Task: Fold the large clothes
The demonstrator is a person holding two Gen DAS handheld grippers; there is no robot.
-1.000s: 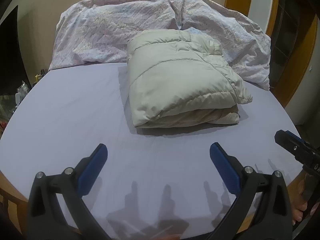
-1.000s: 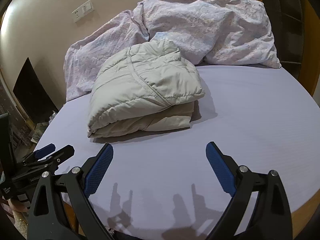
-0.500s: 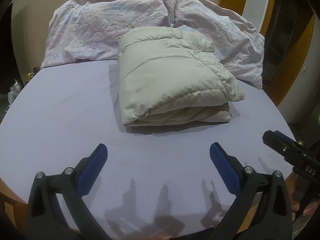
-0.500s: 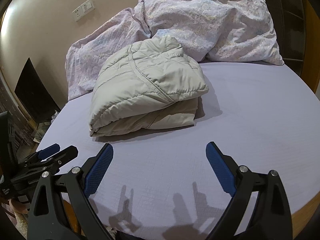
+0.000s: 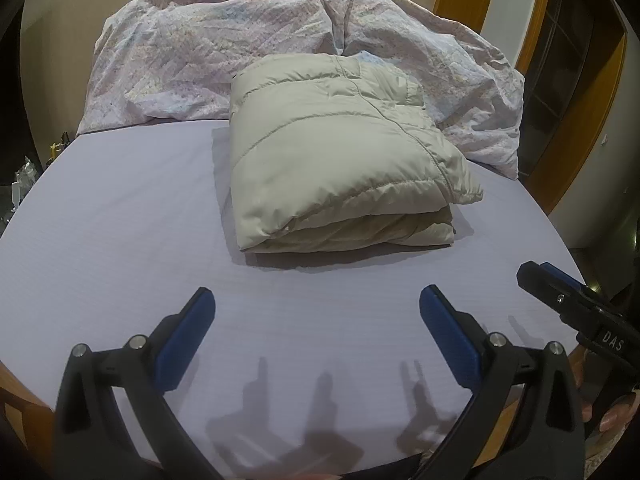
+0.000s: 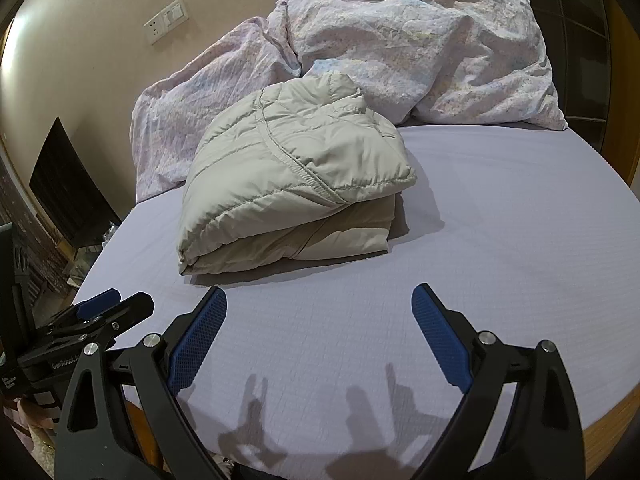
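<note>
Jacket-folding on a lilac-sheeted bed: the left gripper (image 5: pixel 316 316) hangs low over the near edge of the bed (image 5: pixel 120 216) with its blue pads spread wide and nothing between them, bare sheet directly ahead of it. Just to its right, the right gripper (image 6: pixel 320 312) is likewise spread wide and empty, its pads also framing only sheet. Neither touches any cloth.

Beyond both, further up the bed, lies the padded beige jacket (image 5: pixel 340 148), already doubled over into a thick, roughly square bundle with its open layered edges facing the grippers and its closed fold toward the head of the bed. From the left gripper it sits ahead and slightly to the right; from the right gripper's view the jacket (image 6: pixel 296 168) sits ahead and to the left, so the bundle lies roughly between the two lines of sight, well apart from both. Its longer side appears to run away from the grippers, toward the bedding behind. Neither arm looks clearly nearer, though the protruding top corner on the bundle's right side falls on the right gripper's side.

Behind the jacket, a crumpled floral duvet (image 5: pixel 208 56) is heaped across the head of the bed, touching the bundle's far edge. A wall socket plate (image 6: pixel 166 20) shows on the wall beyond.

Judging by the tidy bundle and the empty grippers held back from it, the fold looks finished or close to it; any further tuck would call for a reach forward over open sheet.
</note>
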